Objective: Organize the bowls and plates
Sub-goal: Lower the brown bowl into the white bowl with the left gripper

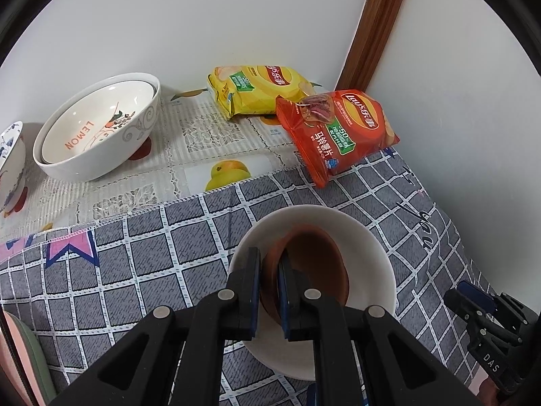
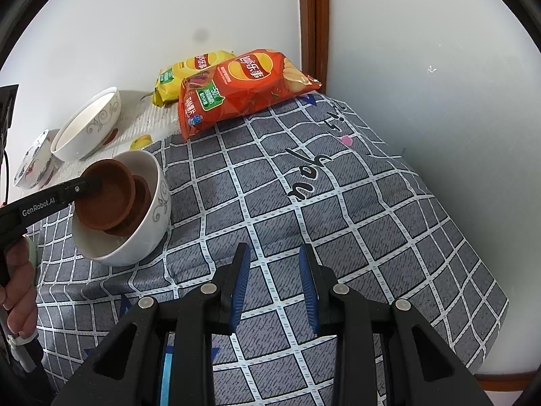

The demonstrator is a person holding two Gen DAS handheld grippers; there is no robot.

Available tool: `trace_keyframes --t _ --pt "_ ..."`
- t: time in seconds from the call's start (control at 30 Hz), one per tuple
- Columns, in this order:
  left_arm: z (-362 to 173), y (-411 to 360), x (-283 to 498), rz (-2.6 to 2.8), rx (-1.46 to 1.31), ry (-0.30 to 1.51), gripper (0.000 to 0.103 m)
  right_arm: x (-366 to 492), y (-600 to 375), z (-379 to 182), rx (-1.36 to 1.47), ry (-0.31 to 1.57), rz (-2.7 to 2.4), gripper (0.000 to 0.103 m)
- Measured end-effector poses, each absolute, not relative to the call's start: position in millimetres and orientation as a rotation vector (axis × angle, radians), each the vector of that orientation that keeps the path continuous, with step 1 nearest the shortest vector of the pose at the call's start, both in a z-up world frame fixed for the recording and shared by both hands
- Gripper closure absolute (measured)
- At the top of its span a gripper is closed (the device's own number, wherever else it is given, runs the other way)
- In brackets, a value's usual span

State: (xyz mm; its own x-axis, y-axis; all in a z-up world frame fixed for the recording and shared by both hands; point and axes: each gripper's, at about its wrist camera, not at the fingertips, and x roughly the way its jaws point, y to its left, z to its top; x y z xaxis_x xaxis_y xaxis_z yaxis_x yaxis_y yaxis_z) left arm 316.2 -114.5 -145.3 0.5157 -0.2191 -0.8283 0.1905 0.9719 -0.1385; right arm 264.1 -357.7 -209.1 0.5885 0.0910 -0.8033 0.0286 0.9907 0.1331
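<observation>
Left gripper (image 1: 269, 291) jaws pinch brown dish (image 1: 311, 264) rim; right gripper (image 2: 274, 287) jaws half-open, empty, over bare cloth (image 2: 338, 203).

OCCLUSION | left gripper (image 1: 268, 291) fingers are covering brown dish (image 1: 314, 260) near rim | patterned bowl (image 1: 10, 165) is being cropped far left

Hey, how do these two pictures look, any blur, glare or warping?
Left wrist view: sharp, evenly lit, soft shadow under the lemon bowl, door frame bowed by the fisheye. Right wrist view: sharp too, grid cloth lines curve, dark corners, no harsh glare.
</observation>
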Motion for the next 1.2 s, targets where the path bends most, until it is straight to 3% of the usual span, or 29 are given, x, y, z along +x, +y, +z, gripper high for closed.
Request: trace_keyframes --t 1.2 --pt "-154.6 -113.6 319.4 -0.256 -0.056 1.022 0.093 263.7 -362.3 -216.3 0.146 0.958 0.033 0.073"
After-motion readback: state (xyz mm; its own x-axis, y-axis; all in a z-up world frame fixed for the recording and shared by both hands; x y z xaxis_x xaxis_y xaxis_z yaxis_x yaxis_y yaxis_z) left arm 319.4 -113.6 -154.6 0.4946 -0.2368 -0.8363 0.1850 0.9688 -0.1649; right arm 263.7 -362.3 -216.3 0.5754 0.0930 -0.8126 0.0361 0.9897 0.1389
